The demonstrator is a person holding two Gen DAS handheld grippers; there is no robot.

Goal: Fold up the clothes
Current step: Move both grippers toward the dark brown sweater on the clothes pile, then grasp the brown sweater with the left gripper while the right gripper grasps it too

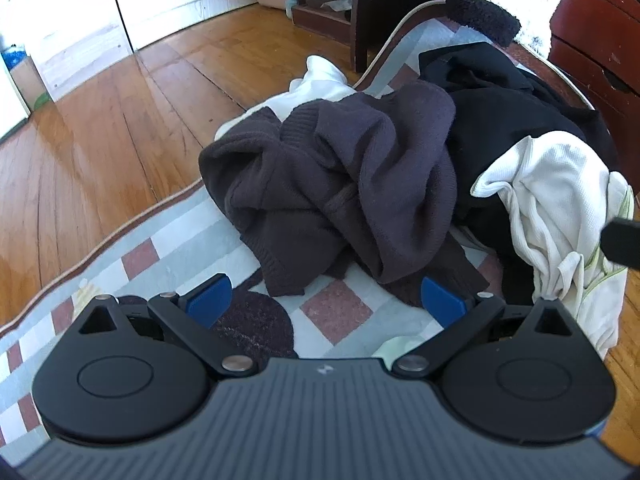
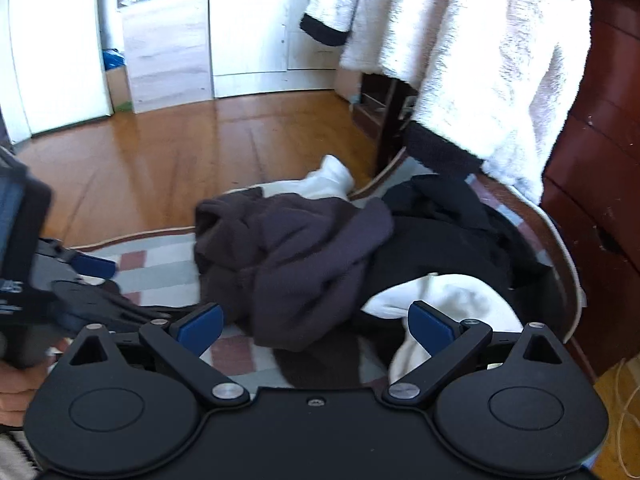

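A heap of clothes lies on a checked rug [image 1: 332, 308]. A crumpled dark purple-brown knit sweater [image 1: 340, 184] is in front, a black garment [image 1: 512, 108] behind it, a white garment [image 1: 552, 216] at the right and another white piece [image 1: 320, 80] at the back. My left gripper [image 1: 326, 300] is open and empty, just short of the sweater's near hem. My right gripper [image 2: 316, 326] is open and empty, above the sweater [image 2: 304, 256] and the white garment [image 2: 448, 296]. The left gripper shows at the left edge of the right wrist view [image 2: 92, 266].
Wooden floor [image 1: 120, 128] lies left of the rug. A dark red wooden cabinet [image 1: 600, 32] stands at the right. A fluffy white robe with black trim [image 2: 460, 40] hangs above the pile. White cupboards [image 2: 248, 32] and a low shelf [image 1: 324, 4] stand at the back.
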